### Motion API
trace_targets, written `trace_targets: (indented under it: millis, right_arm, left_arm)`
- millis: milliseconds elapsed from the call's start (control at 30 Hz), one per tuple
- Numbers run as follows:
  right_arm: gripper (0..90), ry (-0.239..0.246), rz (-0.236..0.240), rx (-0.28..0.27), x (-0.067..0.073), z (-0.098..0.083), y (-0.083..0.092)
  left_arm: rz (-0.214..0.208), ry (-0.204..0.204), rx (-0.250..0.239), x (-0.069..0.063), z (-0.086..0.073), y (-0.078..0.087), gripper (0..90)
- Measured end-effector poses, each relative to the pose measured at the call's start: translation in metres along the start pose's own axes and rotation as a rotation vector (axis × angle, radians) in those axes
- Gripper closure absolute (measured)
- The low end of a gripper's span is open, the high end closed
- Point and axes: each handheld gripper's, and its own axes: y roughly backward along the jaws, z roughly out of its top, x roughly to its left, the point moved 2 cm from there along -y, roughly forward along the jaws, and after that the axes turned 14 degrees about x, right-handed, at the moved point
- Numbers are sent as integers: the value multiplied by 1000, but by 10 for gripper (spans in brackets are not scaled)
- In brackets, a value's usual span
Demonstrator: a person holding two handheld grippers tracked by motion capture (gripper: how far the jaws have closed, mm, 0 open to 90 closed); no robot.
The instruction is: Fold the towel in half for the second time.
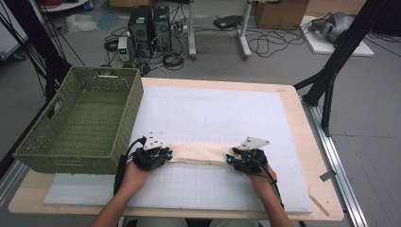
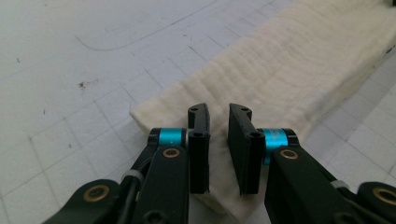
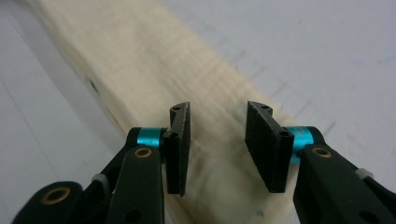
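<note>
A cream cloth (image 1: 198, 153), folded into a long narrow strip, lies across the white gridded mat (image 1: 213, 109). My left gripper (image 1: 166, 154) is at the strip's left end and my right gripper (image 1: 230, 160) at its right end. In the left gripper view the left gripper (image 2: 218, 112) hovers over the cloth (image 2: 289, 65) end with a narrow gap between its jaws and nothing pinched. In the right gripper view the right gripper (image 3: 219, 109) stands wider apart over the cloth (image 3: 154, 60), pads clear of the fabric.
A green woven basket (image 1: 128, 118) stands at the table's left, close to my left hand. The mat covers most of the wooden table (image 1: 312, 156). Computers, cables and black stand legs are on the floor beyond the far edge.
</note>
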Motion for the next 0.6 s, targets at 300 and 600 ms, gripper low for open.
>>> trace_targets:
  millis: [300, 600]
  right_arm:
    - [585, -52, -19, -47, -17, -27, 14]
    - [476, -138, -12, -257, -25, -32, 56]
  left_arm:
    - [10, 20, 9, 0, 2, -1, 780]
    - [-34, 112, -179, 17, 4, 23, 594]
